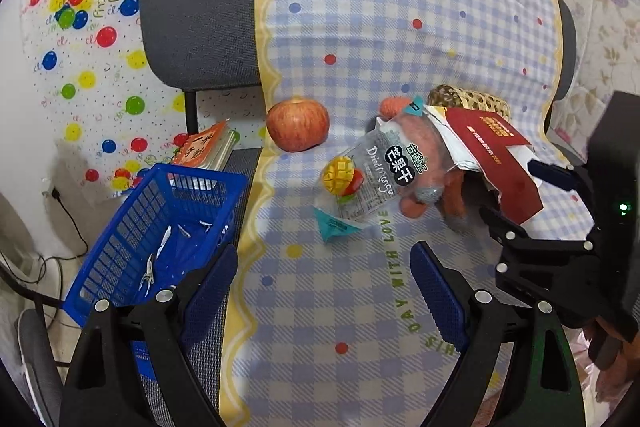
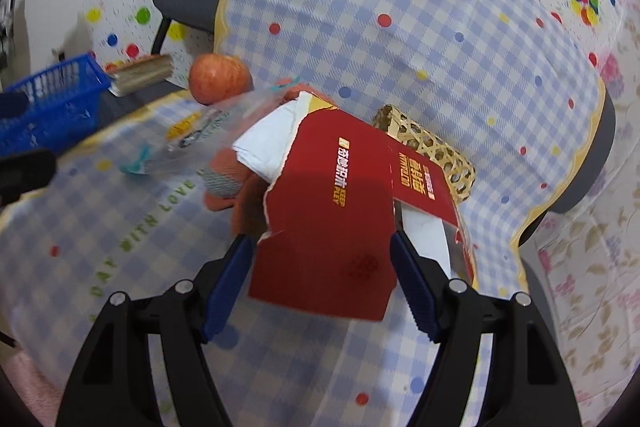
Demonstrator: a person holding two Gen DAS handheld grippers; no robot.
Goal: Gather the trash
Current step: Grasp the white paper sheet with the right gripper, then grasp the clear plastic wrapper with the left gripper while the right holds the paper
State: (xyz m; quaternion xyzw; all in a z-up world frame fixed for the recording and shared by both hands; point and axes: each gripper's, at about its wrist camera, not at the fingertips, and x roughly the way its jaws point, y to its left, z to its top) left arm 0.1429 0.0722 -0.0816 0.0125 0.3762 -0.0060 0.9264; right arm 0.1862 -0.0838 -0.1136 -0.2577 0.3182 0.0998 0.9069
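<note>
A torn red cardboard box lies on the checked cloth, partly over an orange plush toy. My right gripper is open with its blue pads on either side of the box's near end; whether they touch it I cannot tell. In the left wrist view the box sits at the right, with the right gripper at it. A clear dried-mango bag lies against the toy. My left gripper is open and empty, above the cloth. A blue basket stands at the left.
A red apple sits behind the mango bag. A woven bamboo tube lies behind the red box. A stack of booklets lies behind the basket. The cloth drapes over a grey chair. Cables run on the floor at left.
</note>
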